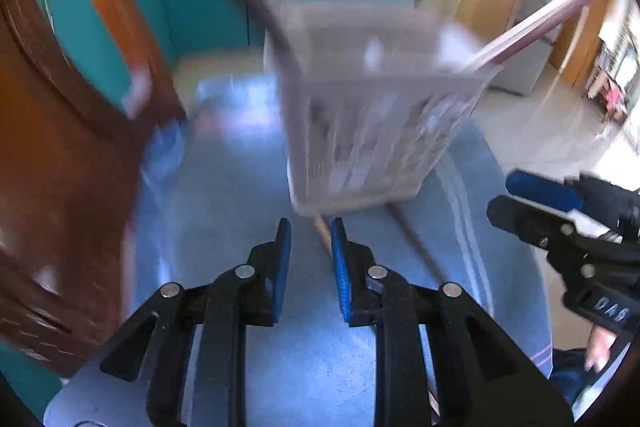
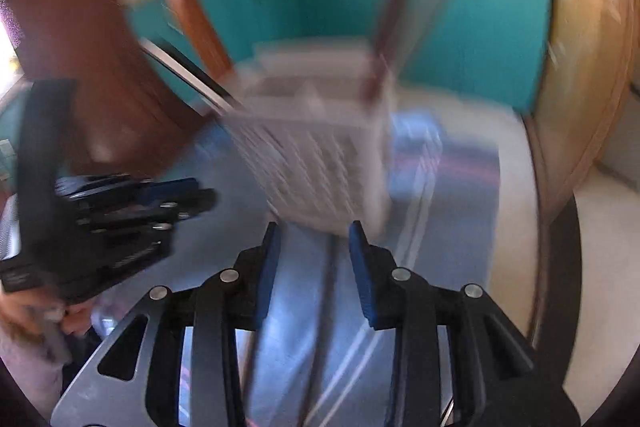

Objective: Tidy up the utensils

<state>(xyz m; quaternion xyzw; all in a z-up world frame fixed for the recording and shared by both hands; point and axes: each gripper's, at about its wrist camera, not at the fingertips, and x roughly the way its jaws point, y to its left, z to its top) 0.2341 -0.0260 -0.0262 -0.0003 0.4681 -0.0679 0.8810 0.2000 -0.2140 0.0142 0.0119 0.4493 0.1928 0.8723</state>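
I am looking along the left tool (image 1: 310, 227): its blue pads are standing a little apart, nothing between them. The right tool (image 2: 314, 231) is also parted, somewhat wider, and empty. In the left wrist view the right tool is showing at the right edge; in the right wrist view the left tool is showing at the left edge, with a hand (image 2: 74, 317) gripping its handle. Both views are heavily smeared.

Just beyond both tools, a thin dark stick-like utensil (image 2: 330, 287) is lying on the blue cloth (image 1: 224, 211) covering the surface, running from near toward far. I cannot tell what kind of utensil it is.

Farther out, the white slatted utensil holder (image 1: 376, 131) is standing on the cloth. A long dark red piece (image 2: 390, 15) is rising from its far right corner in the right wrist view; a pale pinkish piece (image 1: 528, 25) is leaning out to the right in the left wrist view. A brown wooden chair back (image 1: 60, 131) is at left, a teal panel (image 1: 192, 3) behind.

Judgement: partly done. At least two pieces are already sitting in the holder; the one on the cloth is left, with neither tool gripping yet.
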